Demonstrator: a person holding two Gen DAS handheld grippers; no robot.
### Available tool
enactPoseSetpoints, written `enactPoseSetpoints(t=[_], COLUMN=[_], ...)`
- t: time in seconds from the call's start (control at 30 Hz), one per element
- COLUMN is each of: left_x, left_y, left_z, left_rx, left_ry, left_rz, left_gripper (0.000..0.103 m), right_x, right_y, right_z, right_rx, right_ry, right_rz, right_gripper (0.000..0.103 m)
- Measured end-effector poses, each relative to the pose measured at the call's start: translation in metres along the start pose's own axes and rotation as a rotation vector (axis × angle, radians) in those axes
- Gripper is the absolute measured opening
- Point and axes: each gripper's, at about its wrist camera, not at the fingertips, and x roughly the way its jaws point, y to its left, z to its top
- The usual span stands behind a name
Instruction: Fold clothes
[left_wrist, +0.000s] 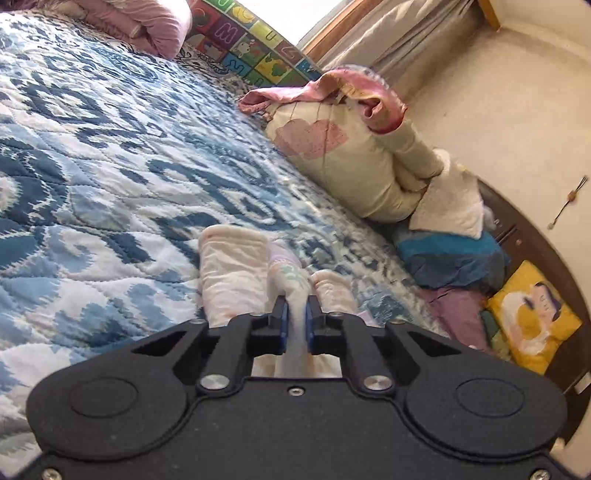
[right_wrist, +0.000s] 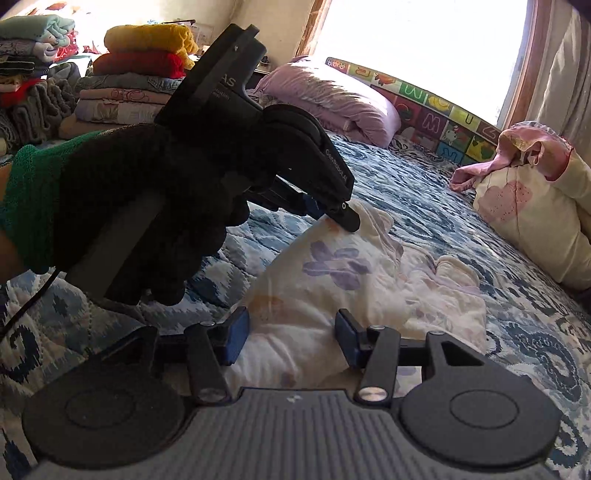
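A cream floral garment (right_wrist: 332, 280) is pinched by the left gripper (left_wrist: 295, 314) on a quilted bed while the right gripper (right_wrist: 291, 332) is held open over it.

A fold of the garment (left_wrist: 236, 273) is clamped between the closed left jaws, and the rest of the cloth is spread ahead of them on the blue-and-white quilt (left_wrist: 110, 147). The right jaws are set wide apart, with the garment lying between and just beyond them; no cloth is gripped there. Ahead and to the left of the right jaws, the left gripper (right_wrist: 334, 210) is seen held by a gloved hand (right_wrist: 147, 206), its tip touching the garment's raised edge. Far beyond the right jaws, to the left, stacked folded clothes (right_wrist: 136, 85) are seen.
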Motion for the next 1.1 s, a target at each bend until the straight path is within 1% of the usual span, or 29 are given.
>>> enactPoseSetpoints(t=[0.03,0.07,0.1,0.13,0.17,0.23,0.3,0.33,0.43,0.5,0.53,0.6,0.63,0.7,0.73,0.77,0.83,0.87,0.9,0.93,0.97,1.03,1.1], left_x=[0.000,0.002,0.009,0.019,0.023,0.016,0.009,0.008,0.010,0.007,0.003,-0.007,-0.011,-0.013,-0.011,-0.004,0.015,0.023,0.030,0.036,0.039,0.042,0.041], left_y=[0.001,0.001,0.003,0.010,0.015,0.012,0.006,0.005,0.008,0.002,-0.003,-0.016,-0.022,-0.034,-0.037,-0.037,-0.031,-0.027,-0.024,-0.021,-0.022,-0.022,-0.020], left_z=[0.000,-0.002,-0.005,-0.010,-0.013,-0.010,-0.008,-0.007,-0.009,-0.007,-0.005,-0.001,0.000,-0.003,-0.006,-0.009,-0.018,-0.022,-0.027,-0.031,-0.032,-0.033,-0.034], left_rx=[-0.011,0.012,0.042,0.044,0.032,0.034,0.050,0.056,0.065,0.104,0.137,0.210,0.236,0.305,0.332,0.345,0.348,0.357,0.372,0.388,0.402,0.414,0.415], left_ry=[-0.007,0.005,0.039,0.090,0.106,0.070,0.038,0.042,0.085,0.079,0.056,-0.006,-0.022,-0.023,-0.006,0.021,0.085,0.110,0.127,0.145,0.156,0.154,0.147], left_rz=[-0.010,0.034,0.109,0.170,0.190,0.181,0.162,0.169,0.217,0.263,0.275,0.286,0.259,0.176,0.148,0.160,0.221,0.248,0.270,0.293,0.310,0.322,0.316], left_gripper=[0.007,0.007,0.007,0.007,0.007,0.007,0.007,0.007,0.008,0.020,0.035,0.036,0.036,0.036,0.036,0.037,0.036,0.035,0.034,0.034,0.035,0.036,0.036], right_x=[0.000,-0.001,-0.001,-0.002,-0.004,-0.012,-0.021,-0.025,-0.028,-0.019,-0.018,-0.016,-0.015,-0.012,-0.011,-0.010,-0.007,-0.003,0.005,0.016,0.026,0.033,0.034], right_y=[-0.001,-0.002,-0.003,-0.003,-0.004,-0.008,-0.010,-0.011,-0.015,-0.021,-0.021,-0.021,-0.021,-0.022,-0.022,-0.022,-0.022,-0.022,-0.024,-0.023,-0.025,-0.032,-0.032], right_z=[0.000,0.000,0.000,0.001,0.003,-0.013,-0.005,0.000,0.012,0.016,0.016,0.015,0.014,0.013,0.013,0.012,0.012,0.012,0.012,0.008,0.003,-0.003,-0.002], right_rx=[0.009,0.018,0.027,0.040,0.062,0.087,0.094,0.087,0.070,0.074,0.073,0.072,0.071,0.069,0.069,0.068,0.067,0.067,0.070,0.081,0.113,0.203,0.225], right_ry=[-0.004,-0.009,-0.013,-0.012,0.000,0.012,0.003,-0.010,-0.049,-0.054,-0.051,-0.045,-0.042,-0.037,-0.034,-0.031,-0.028,-0.025,0.000,0.044,0.072,0.070,0.075], right_rz=[0.000,-0.001,-0.001,0.002,0.012,0.018,0.020,0.014,-0.009,-0.026,-0.026,-0.025,-0.025,-0.024,-0.024,-0.024,-0.019,-0.009,0.004,0.025,0.050,0.085,0.084], right_gripper=[0.052,0.053,0.053,0.054,0.055,0.056,0.054,0.053,0.052,0.052,0.053,0.055,0.055,0.054,0.052,0.052,0.053,0.054,0.055,0.057,0.057,0.057,0.057])
